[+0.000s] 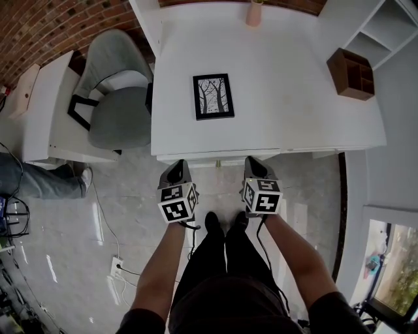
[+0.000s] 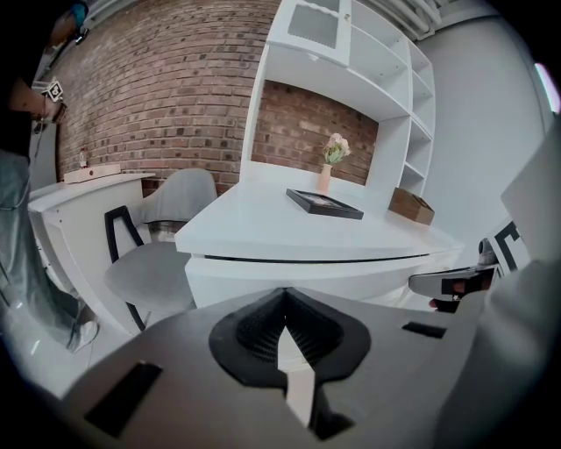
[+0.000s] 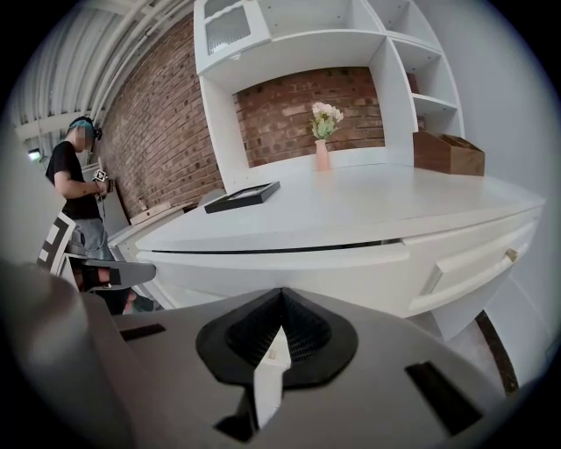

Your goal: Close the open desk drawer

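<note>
The white desk (image 1: pixel 274 104) fills the upper middle of the head view. Its wide drawer front (image 1: pixel 222 156) shows as a thin strip along the near edge, standing out a little. In the gripper views the drawer front (image 2: pixel 307 276) (image 3: pixel 289 274) sits just below a dark gap under the desk top. My left gripper (image 1: pixel 176 164) is shut and empty, with its tip close to the drawer's left part. My right gripper (image 1: pixel 256 160) is also shut and empty, close to the drawer's right part. The closed jaws (image 2: pixel 285 294) (image 3: pixel 280 294) point straight at the drawer front. Whether they touch it is not visible.
A black picture frame (image 1: pixel 213 96), a pink vase (image 1: pixel 253 13) and a wooden organiser (image 1: pixel 353 73) stand on the desk. A grey chair (image 1: pixel 117 104) and a white side table (image 1: pixel 49 111) are to the left. Another person's leg (image 1: pixel 39 179) is at far left. A smaller drawer with a handle (image 3: pixel 473 263) is on the right.
</note>
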`<control>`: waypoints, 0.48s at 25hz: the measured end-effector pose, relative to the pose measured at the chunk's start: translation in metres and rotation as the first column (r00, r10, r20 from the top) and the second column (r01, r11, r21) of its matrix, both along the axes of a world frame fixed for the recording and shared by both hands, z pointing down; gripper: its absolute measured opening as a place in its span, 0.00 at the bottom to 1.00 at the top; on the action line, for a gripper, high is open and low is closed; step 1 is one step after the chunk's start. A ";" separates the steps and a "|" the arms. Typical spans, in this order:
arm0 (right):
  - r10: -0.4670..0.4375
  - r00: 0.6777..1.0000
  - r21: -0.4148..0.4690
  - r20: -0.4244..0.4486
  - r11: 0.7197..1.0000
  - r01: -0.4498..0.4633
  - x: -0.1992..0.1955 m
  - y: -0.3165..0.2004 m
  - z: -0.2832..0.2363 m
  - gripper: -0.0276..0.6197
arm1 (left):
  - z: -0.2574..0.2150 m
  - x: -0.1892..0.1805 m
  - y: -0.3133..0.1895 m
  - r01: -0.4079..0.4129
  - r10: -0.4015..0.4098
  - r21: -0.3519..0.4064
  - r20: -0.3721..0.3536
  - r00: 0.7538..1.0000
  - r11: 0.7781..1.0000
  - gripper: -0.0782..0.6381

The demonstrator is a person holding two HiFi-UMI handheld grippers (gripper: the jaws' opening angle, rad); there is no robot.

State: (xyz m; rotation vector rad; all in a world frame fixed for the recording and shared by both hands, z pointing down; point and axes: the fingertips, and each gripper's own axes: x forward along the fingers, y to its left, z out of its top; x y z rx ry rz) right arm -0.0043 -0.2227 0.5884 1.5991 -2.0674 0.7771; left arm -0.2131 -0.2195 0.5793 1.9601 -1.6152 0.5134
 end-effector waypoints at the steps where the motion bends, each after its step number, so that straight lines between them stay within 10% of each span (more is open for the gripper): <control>1: 0.002 1.000 0.002 0.001 1.000 -0.002 0.000 -0.003 0.000 0.05 | 0.000 0.000 -0.003 0.001 -0.001 0.002 -0.001 1.000 1.000 0.12; 12: -0.022 0.999 0.038 -0.031 0.999 0.024 -0.002 -0.017 0.000 0.05 | 0.000 -0.002 -0.018 0.016 -0.016 0.020 0.004 1.000 1.000 0.12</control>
